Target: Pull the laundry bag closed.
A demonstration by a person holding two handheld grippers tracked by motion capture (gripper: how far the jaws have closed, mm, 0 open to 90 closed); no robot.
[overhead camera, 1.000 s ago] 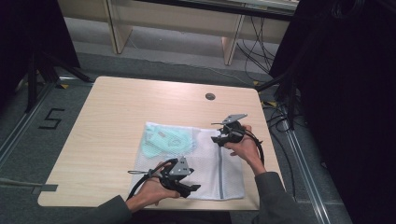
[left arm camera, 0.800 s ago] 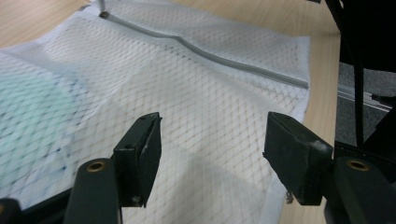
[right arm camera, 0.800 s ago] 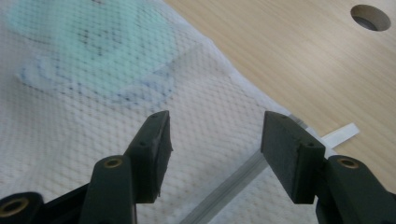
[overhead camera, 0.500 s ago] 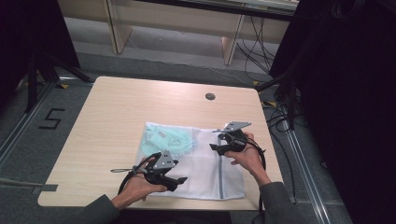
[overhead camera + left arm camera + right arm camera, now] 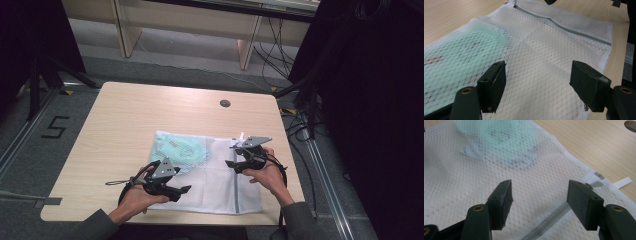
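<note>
A white mesh laundry bag (image 5: 215,175) lies flat on the wooden table (image 5: 150,110), with a pale green garment (image 5: 182,150) inside its left half. A grey zipper (image 5: 235,185) runs down its right side. My left gripper (image 5: 182,192) hovers over the bag's near left corner, and its jaws have just been opening, with only mesh (image 5: 544,50) below them. My right gripper (image 5: 231,156) sits over the bag's upper right part near the zipper (image 5: 549,222) and its white pull (image 5: 596,183). Its jaws have just been opening too and hold nothing.
A round cable hole (image 5: 225,103) is set in the table's far right part. On the grey floor at the left is a taped "5" (image 5: 54,127). Cables (image 5: 295,125) lie on the floor at the right, and wooden furniture legs stand beyond the table.
My left hand has slid left along the bag's near edge. My right hand has drifted slightly toward me. Both pairs of jaws stand wider apart.
</note>
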